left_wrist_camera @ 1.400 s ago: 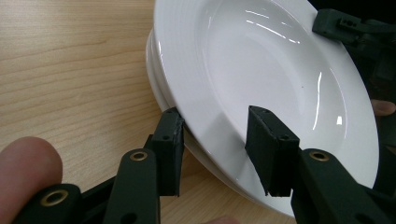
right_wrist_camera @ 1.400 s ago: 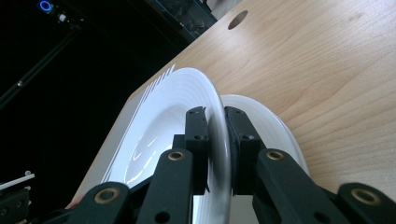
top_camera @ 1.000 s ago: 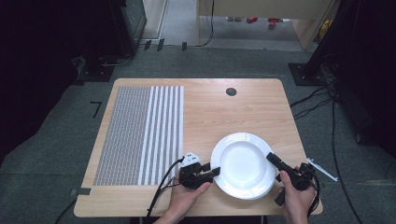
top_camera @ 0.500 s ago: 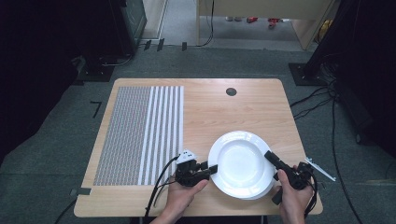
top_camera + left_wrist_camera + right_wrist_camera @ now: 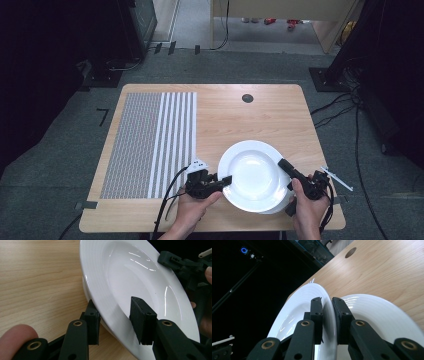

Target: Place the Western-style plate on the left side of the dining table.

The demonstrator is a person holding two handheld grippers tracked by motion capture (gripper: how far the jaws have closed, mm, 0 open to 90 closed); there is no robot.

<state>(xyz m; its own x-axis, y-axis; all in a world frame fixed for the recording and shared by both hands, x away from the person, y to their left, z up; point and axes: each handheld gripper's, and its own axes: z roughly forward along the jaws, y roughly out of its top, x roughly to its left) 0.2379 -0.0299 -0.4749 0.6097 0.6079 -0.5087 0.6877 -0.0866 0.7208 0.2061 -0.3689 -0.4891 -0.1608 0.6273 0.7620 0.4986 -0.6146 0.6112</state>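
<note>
Near the front edge of the wooden bench [image 5: 280,115], both tongs, left [image 5: 226,181] and right [image 5: 284,165], clamp opposite rims of the top white ceramic plate [image 5: 252,176], seemingly to lift it level off a second white plate [image 5: 384,315] beneath.

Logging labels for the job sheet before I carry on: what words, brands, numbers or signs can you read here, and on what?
None can be read.
The top plate, gripped by both grippers, and the plate under it are plain white.
The striped mat bears lines, no letters.
The wooden table is unmarked.
The white tag by the left gripper is too small to read.
</note>
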